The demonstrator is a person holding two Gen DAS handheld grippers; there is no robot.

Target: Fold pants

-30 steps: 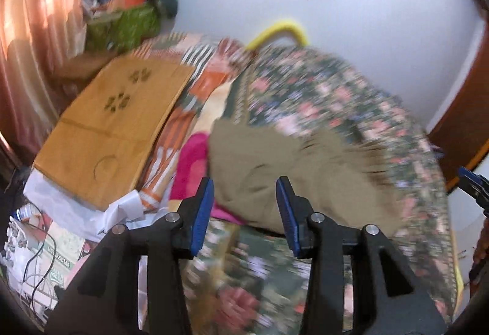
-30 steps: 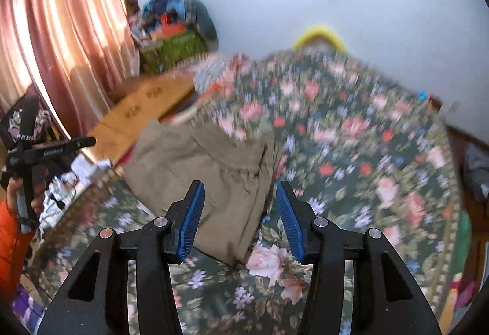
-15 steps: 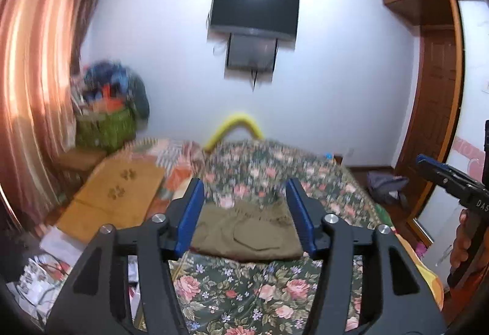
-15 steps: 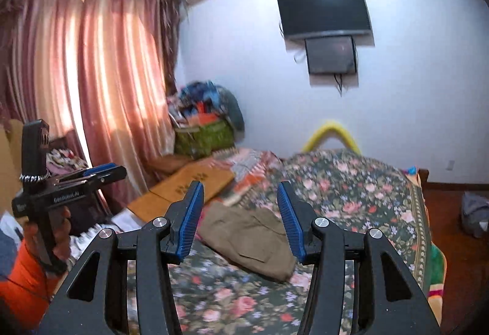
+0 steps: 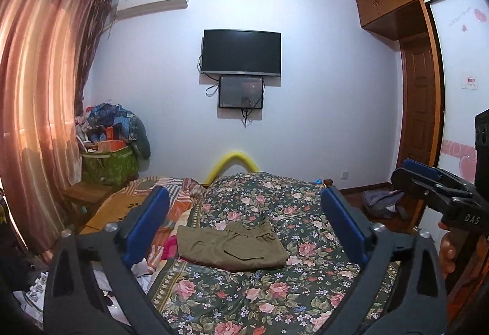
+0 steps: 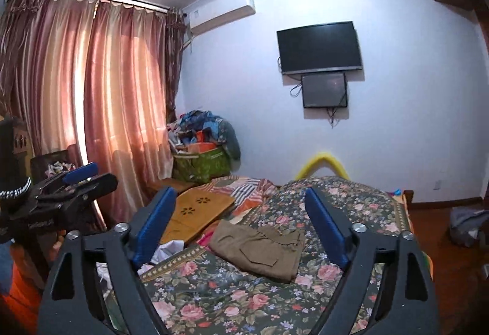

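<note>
The pants point(image 5: 232, 246) lie folded into a compact olive bundle on the flowered bed point(image 5: 275, 298), its long side running from 9 to 3 o'clock. From my left gripper point(image 5: 247, 231) the bundle sits at 12 o'clock, well apart; from my right gripper point(image 6: 241, 228) slightly toward 1 o'clock. Both jaws have just been opening and now stand released, holding nothing. I judge neither hand nearer. Only the right view shows the curtain point(image 6: 91, 106) fully.
</note>
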